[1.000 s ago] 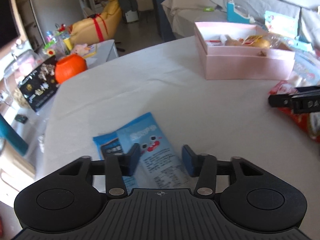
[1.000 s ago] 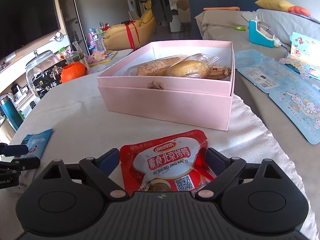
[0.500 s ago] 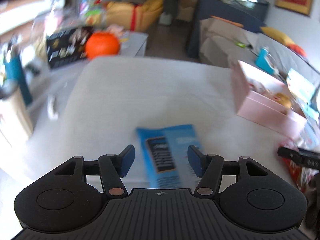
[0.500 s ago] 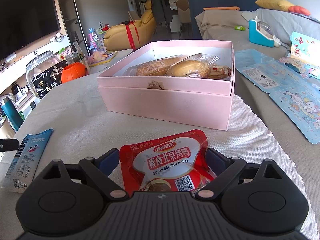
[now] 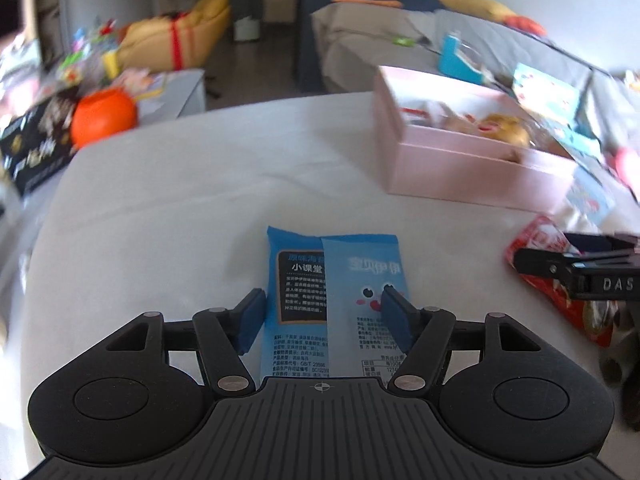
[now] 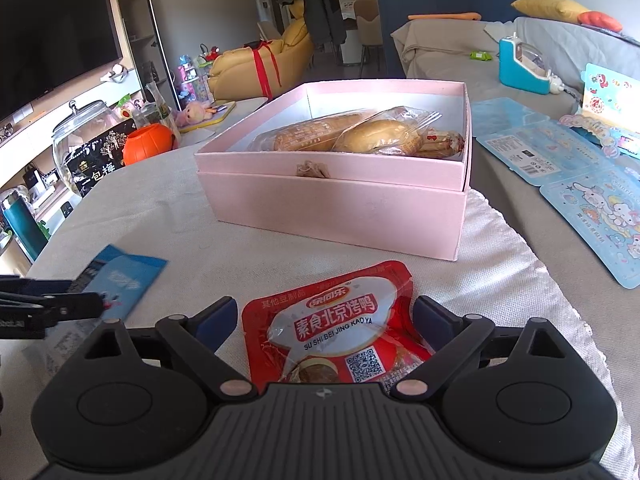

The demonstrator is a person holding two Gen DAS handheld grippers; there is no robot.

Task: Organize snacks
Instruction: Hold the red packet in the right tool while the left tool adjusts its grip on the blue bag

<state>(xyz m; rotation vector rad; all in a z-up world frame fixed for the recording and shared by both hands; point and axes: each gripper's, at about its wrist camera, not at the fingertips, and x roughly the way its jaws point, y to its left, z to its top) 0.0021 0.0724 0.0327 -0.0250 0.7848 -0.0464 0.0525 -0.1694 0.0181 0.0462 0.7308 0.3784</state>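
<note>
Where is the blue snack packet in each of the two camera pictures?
Left wrist view: the flat blue plastic snack packet lies bottom centre, between the left gripper's open fingers.
Right wrist view: the same packet sits at the left edge, beside the red packet.
Shared landmark: the open pink cardboard box, upper right in the left view, centre in the right view.

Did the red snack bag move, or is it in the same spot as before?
No. In the right wrist view the red snack bag still lies between the open right claw fingers, the same way in front of the pink box as before.
</note>
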